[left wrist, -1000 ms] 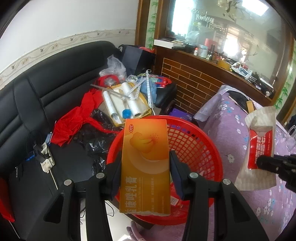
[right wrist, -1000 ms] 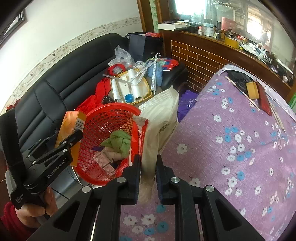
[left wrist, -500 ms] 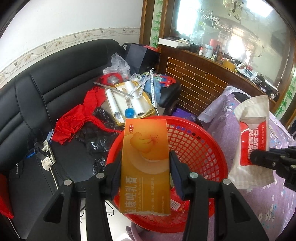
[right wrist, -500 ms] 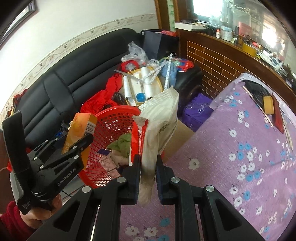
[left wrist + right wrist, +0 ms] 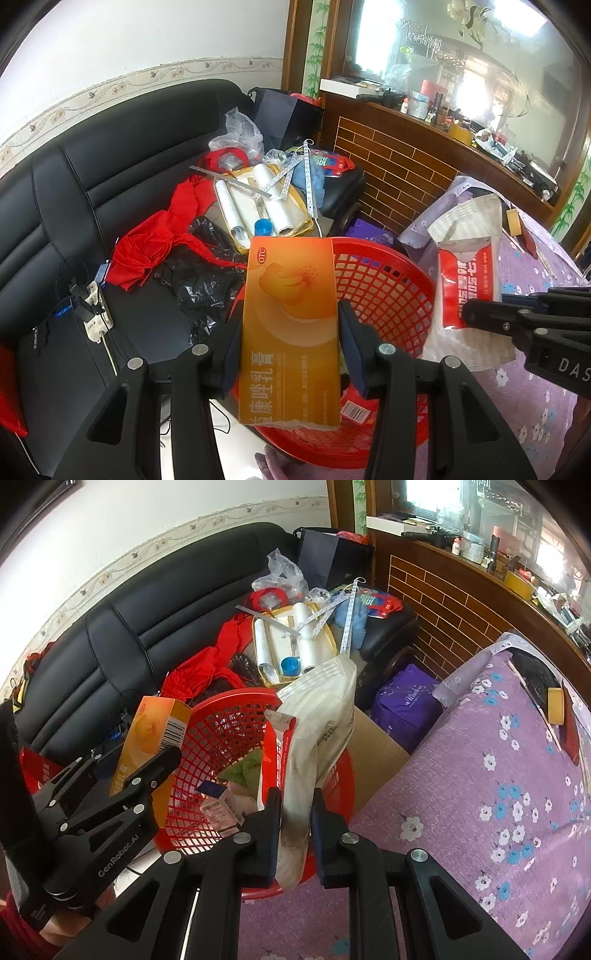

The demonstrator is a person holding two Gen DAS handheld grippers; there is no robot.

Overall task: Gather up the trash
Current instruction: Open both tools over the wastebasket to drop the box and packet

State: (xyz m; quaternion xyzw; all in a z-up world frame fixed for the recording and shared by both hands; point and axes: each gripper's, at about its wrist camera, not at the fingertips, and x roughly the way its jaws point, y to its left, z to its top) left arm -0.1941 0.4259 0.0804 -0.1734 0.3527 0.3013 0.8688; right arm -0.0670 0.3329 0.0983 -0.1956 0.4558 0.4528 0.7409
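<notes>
My left gripper [image 5: 290, 350] is shut on an orange medicine box [image 5: 291, 317] and holds it upright over the near-left rim of the red mesh basket [image 5: 384, 280]. My right gripper [image 5: 295, 808] is shut on a white and red wet-wipe packet [image 5: 317, 731] and holds it upright over the basket's right rim [image 5: 343, 775]. The packet also shows in the left wrist view [image 5: 469, 273]. The box shows in the right wrist view [image 5: 155, 734]. A green cloth [image 5: 247, 768] and small cartons [image 5: 221, 805] lie in the basket.
A black sofa [image 5: 110, 177] behind holds red cloth [image 5: 155, 240], black plastic bags [image 5: 199, 273] and a yellow tray of plastic rolls [image 5: 255, 206]. A purple flowered tablecloth [image 5: 480, 794] lies to the right. A purple bag [image 5: 406, 701] sits by the brick counter.
Both grippers have drawn closer over the basket. The wet-wipe packet has moved left, from beside the basket to over its right rim. The orange box stays gripped.
</notes>
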